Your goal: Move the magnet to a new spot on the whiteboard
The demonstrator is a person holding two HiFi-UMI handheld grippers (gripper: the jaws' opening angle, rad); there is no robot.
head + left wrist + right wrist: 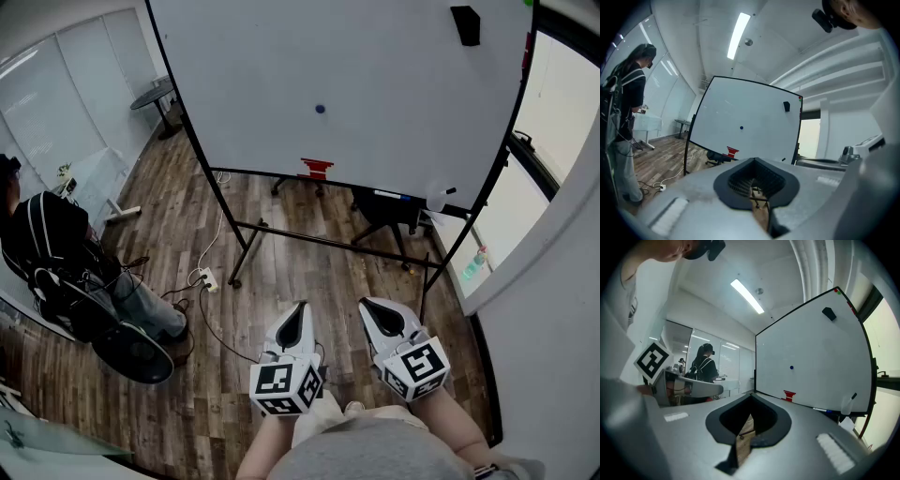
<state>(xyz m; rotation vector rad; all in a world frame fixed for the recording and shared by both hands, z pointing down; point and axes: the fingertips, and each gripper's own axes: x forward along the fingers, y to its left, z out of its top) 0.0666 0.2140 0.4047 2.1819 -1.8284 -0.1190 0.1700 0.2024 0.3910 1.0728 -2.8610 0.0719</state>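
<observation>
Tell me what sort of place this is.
Probably an office or meeting room: a standing whiteboard, glass partition walls and a ceiling strip light.

Whiteboard [375, 84] is standing ahead, magnet [320, 109] sitting near its middle, eraser [465, 25] sticking at upper right. Left gripper [298, 311] and right gripper [371, 309] are hovering side by side before it, well apart from it. Person [56, 244] is standing far left, power strip [208, 279] lying on floor [309, 272] between.
</observation>
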